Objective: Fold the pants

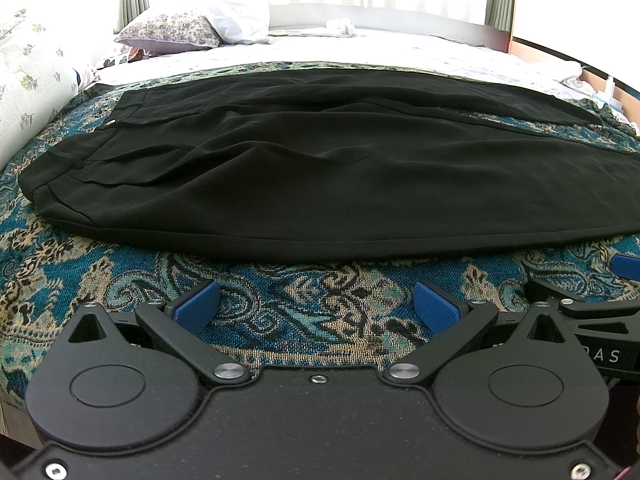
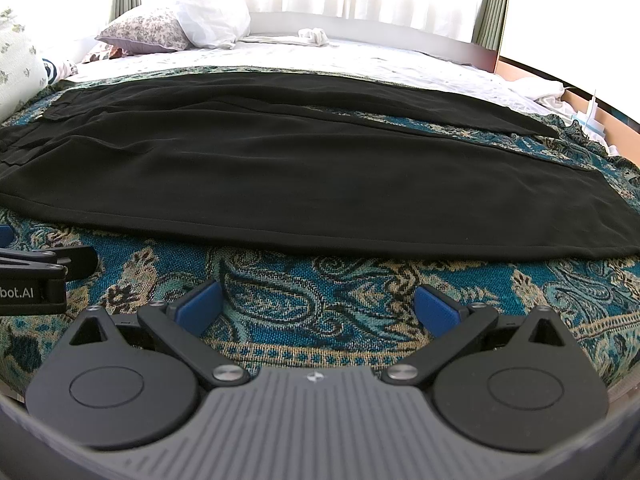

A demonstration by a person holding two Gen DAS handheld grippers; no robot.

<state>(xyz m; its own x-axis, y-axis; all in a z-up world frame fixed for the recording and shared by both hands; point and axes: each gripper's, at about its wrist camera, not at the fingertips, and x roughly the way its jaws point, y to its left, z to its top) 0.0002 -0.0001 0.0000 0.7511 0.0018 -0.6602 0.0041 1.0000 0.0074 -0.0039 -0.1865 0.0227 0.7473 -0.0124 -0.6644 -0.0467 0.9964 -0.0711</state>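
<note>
I am looking along both tongs toward a bed. The left gripper [image 1: 316,304] has its blue pads spread wide apart, holding nothing, and the right gripper [image 2: 316,306] is the same: spread wide, empty. Both hover low over a teal paisley bedspread [image 1: 280,304], side by side and close together.

Just ahead of both tongs lie the black pants [image 1: 320,172], spread flat across the bedspread. Their waistband [image 1: 80,168] sits off to my left, and the two legs run out to my right, parting toward the hems. The near side seam lies a short way beyond the fingertips, not touching them. Far past the pants I see a white sheet and a floral pillow [image 1: 168,30] at the upper left.

As I judge it, no fold has begun. The fabric looks thin and slippery, so I risk pinching the bedspread along with the seam, or catching only the top layer and dragging the legs askew. With the grippers this near each other, they may also collide.
</note>
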